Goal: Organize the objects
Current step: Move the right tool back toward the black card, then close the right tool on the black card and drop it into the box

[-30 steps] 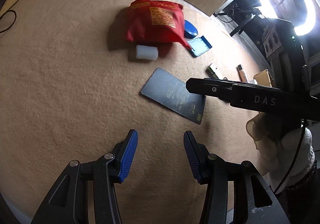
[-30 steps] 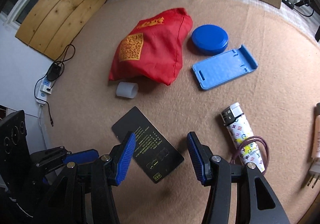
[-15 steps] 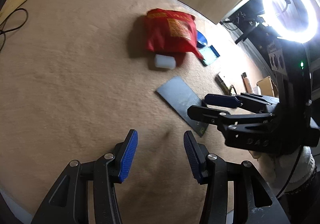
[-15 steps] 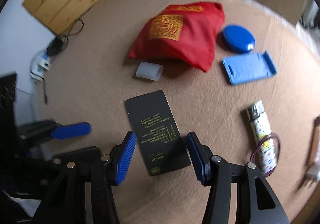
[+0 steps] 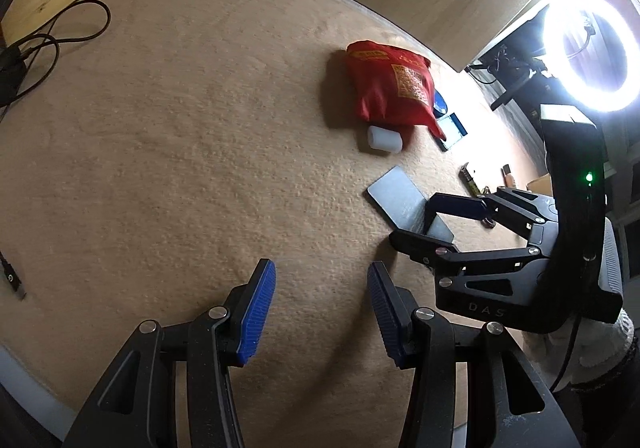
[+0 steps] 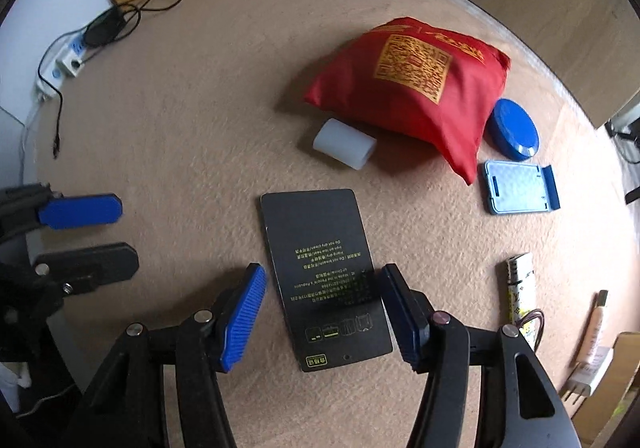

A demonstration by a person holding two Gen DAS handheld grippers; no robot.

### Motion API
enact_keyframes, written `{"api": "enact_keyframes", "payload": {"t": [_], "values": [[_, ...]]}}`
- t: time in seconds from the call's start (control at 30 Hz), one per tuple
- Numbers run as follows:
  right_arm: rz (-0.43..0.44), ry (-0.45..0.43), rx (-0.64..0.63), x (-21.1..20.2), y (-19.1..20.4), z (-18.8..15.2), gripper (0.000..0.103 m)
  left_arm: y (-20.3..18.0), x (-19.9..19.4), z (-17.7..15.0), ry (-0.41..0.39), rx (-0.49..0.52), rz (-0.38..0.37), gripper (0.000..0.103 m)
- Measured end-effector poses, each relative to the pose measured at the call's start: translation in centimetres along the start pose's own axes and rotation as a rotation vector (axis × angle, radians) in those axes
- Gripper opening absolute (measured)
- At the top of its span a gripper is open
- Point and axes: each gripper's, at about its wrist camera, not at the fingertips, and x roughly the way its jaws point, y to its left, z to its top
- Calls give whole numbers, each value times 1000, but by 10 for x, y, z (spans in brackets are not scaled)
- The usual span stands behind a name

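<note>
The right gripper [image 6: 322,312] hangs over the black card [image 6: 324,276] lying flat on the tan mat [image 6: 200,127], its jaws opening astride the card's near end without touching it. The left gripper [image 5: 316,308] stands spread over bare mat, nothing between its pads. The red bag [image 6: 412,83] lies beyond the card.

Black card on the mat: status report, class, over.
Right gripper opening, straddling the black card, not gripping. Left gripper open, empty. White roll and red bag beyond, clear.
</note>
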Motion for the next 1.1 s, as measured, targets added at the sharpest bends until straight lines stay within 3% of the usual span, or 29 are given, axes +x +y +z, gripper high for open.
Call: {"api": "enact_keyframes", "payload": {"t": [0.2,0.33,0.63,0.83,1.1], "values": [[5,4,-3,-2,-7,-1,55,2,0,1,-3,-4,2,56],[10,-6,9,-6,-14,-4,48,-1,1,2,-3,3,2,56],[30,-55,83,-27,-44,-20,48,-19,9,6,8,36,-3,56],[38,-140,196,-69,-78,-51,48,-50,20,11,20,92,-15,58],[-23,-239,418,-116,-135,-114,47,-103,42,17,49,178,-29,61]]}}
